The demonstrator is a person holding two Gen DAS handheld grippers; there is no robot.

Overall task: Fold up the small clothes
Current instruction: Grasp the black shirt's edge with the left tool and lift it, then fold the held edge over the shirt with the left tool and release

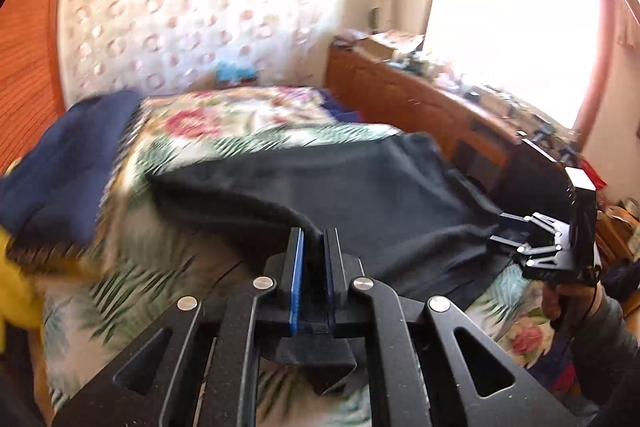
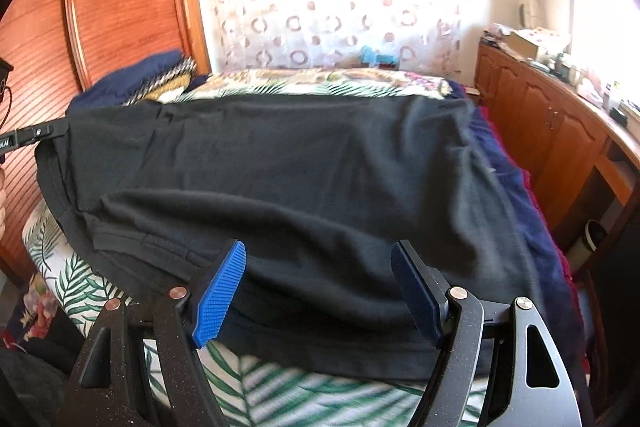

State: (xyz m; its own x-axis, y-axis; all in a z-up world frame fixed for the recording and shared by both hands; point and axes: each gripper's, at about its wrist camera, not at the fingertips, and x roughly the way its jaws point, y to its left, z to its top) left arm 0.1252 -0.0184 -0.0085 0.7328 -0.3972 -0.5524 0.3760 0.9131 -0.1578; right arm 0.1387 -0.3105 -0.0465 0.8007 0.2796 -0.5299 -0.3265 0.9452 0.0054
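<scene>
The black garment (image 2: 304,179) lies spread across the bed (image 2: 280,391), its hem towards the near edge. The left hand-held gripper (image 1: 312,247) is clamped tight on a pinch of one corner, the cloth tenting up from it. The right hand-held gripper (image 2: 320,291) stands wide, empty, straddling the hem. To fold cleanly, it should probably pinch the opposite corner, then both lift level, keeping the edge taut.
</scene>
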